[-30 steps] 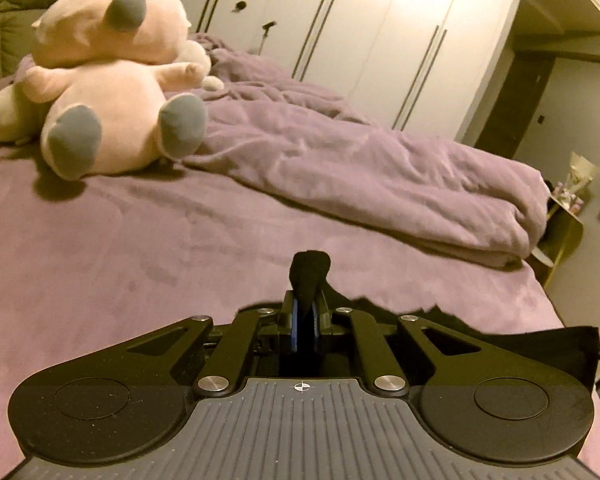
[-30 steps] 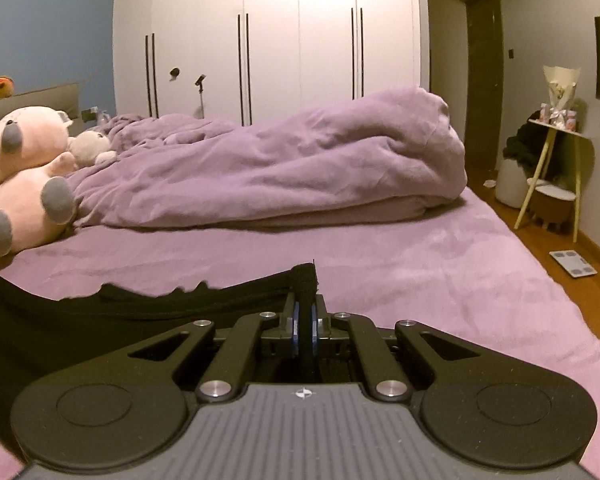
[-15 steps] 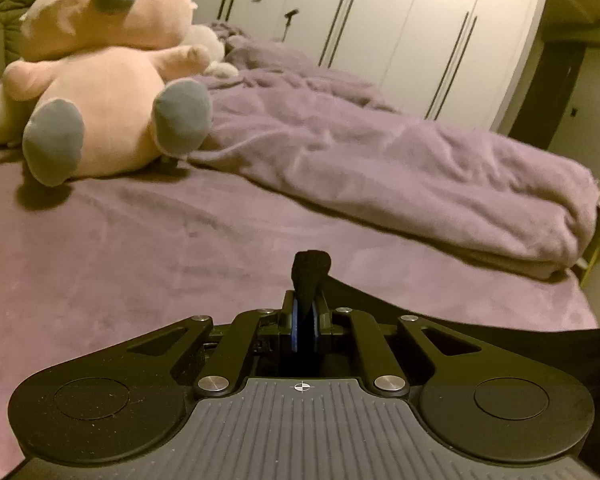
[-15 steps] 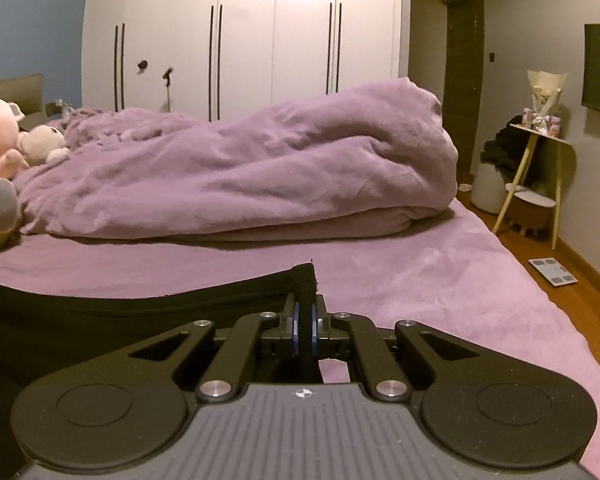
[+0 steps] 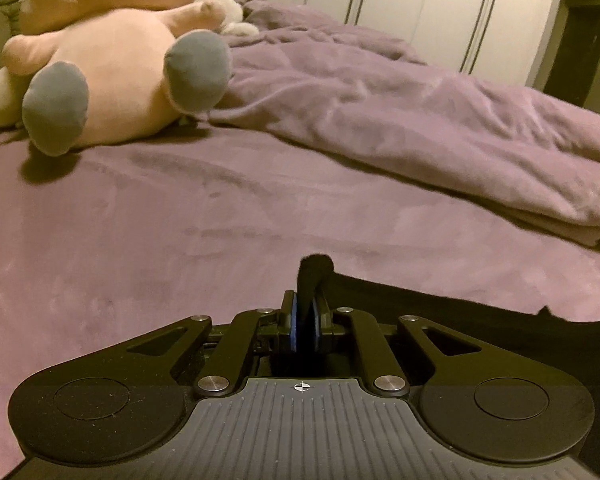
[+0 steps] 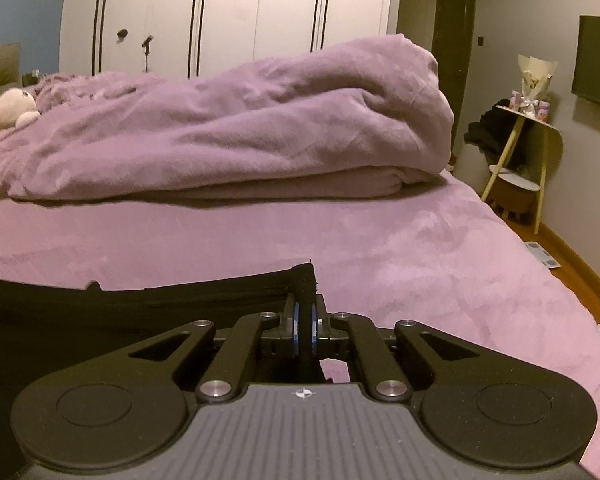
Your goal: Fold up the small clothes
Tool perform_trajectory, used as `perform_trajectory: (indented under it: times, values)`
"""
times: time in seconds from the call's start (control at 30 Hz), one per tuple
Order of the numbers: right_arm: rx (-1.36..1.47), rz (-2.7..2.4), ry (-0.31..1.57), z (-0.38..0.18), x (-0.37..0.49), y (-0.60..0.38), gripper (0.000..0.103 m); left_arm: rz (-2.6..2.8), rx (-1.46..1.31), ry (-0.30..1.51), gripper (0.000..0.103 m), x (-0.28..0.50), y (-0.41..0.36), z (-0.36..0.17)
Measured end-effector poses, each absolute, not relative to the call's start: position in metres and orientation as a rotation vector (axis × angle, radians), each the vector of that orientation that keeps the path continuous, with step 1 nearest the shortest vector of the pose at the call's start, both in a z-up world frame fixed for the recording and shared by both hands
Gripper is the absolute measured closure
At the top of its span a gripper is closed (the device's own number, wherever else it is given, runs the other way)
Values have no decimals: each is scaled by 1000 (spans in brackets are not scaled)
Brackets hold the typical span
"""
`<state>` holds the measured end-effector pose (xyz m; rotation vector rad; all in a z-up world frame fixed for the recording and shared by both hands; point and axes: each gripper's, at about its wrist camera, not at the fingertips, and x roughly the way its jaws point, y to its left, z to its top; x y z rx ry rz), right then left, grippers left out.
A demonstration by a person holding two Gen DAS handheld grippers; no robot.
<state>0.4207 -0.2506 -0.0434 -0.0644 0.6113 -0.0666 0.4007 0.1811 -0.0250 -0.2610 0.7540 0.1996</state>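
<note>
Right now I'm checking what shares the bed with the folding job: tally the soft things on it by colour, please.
Black: 1, the black garment, pinched at two corners by the left gripper and right gripper
Purple: 1, the duvet
Pink: 1, the big pink plush toy
Cream: 1, the small cream plush toy
Total: 4

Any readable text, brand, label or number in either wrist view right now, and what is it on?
None can be read.
Black garment: no tag or print visible.
Left gripper and right gripper: only a small round crosshair mark each, no lettering.
Jars on the side table: labels too small and blurred.
</note>
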Motion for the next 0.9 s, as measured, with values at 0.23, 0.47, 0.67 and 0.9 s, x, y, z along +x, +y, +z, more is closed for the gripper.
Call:
perform_trajectory:
  times: [0.23, 0.47, 0.67, 0.9]
  values:
    - [-104, -84, 606, -56, 425, -244, 98, 239, -295, 756, 93, 400, 191, -28]
    - [-121, -184, 577, -56, 425, -245, 77, 251, -328, 762, 83, 386, 193, -23]
    - [136, 18, 552, -41, 377, -242, 65, 80, -365, 697, 54, 340, 148, -18]
    - [139, 354, 680, -78, 306, -192, 65, -23, -376, 762, 47, 318, 110, -67]
